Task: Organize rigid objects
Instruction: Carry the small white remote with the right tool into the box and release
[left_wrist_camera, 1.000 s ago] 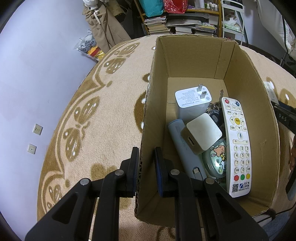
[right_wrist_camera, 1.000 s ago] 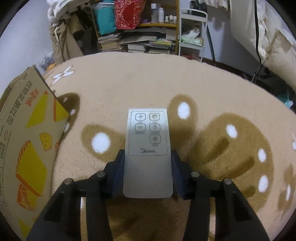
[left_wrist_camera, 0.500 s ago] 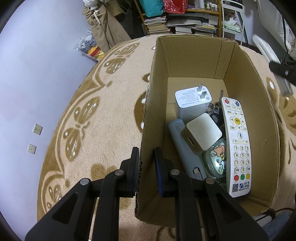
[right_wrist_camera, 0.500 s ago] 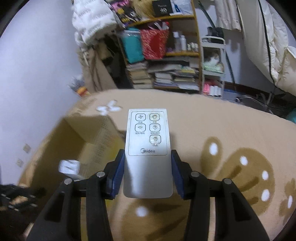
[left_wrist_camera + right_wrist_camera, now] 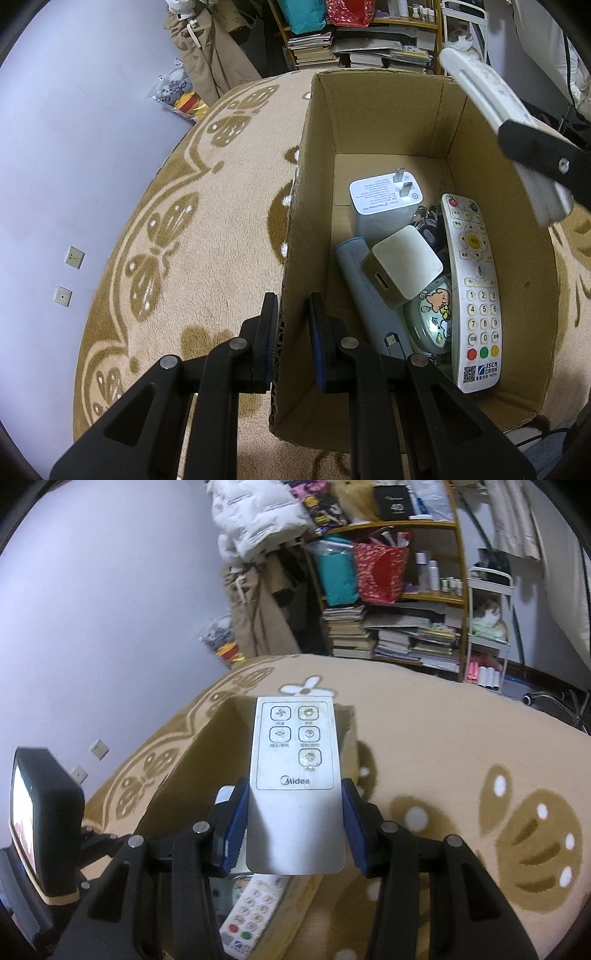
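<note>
My left gripper (image 5: pixel 292 321) is shut on the left wall of an open cardboard box (image 5: pixel 295 236) standing on the rug. Inside lie a long white remote (image 5: pixel 472 291), a white plug adapter (image 5: pixel 384 201), a square white charger (image 5: pixel 404 266), a grey-blue power bank (image 5: pixel 365 291) and a cartoon-printed round case (image 5: pixel 432 317). My right gripper (image 5: pixel 294 819) is shut on a white Midea remote (image 5: pixel 295 775) and holds it above the box (image 5: pixel 192 775). That remote shows over the box's right wall in the left wrist view (image 5: pixel 491 110).
A beige patterned rug (image 5: pixel 207 229) covers the floor. A cluttered bookshelf (image 5: pixel 399 627) and hanging clothes (image 5: pixel 207 55) stand at the back. A purple wall (image 5: pixel 55 147) runs along the left. The left gripper's camera unit (image 5: pixel 40 823) shows at the left.
My right gripper lifted the Midea remote off the rug and carried it left over the box. The left gripper stayed clamped on the box wall.
</note>
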Tool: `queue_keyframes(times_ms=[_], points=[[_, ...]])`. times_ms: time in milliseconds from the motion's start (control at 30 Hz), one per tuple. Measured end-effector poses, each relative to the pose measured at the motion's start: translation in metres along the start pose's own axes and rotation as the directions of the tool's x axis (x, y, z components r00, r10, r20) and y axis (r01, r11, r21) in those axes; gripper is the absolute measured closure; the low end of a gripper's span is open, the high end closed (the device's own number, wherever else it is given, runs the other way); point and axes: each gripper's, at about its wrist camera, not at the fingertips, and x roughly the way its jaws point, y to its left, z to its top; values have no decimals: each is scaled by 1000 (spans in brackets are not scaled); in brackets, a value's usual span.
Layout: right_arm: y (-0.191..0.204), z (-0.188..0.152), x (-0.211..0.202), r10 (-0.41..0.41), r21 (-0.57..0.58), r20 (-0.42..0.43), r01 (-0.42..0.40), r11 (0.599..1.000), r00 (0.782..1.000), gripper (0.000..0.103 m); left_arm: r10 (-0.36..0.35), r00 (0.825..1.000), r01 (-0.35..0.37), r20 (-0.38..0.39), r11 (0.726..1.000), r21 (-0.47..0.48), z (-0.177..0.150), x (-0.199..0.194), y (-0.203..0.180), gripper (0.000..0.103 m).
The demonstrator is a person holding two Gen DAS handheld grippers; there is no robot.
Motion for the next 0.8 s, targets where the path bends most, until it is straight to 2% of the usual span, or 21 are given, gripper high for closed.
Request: queue_keyframes(times_ms=[200,800], points=[[11,-9,3,29,-5,14,-29,1000,999,52,-1,1000,1,-2,1000,-3,1,1,1,87],[17,-18,11,53,-27,-55,-54,998,997,51,2,1000,-2,-6,1000,0,2,0,0,86]])
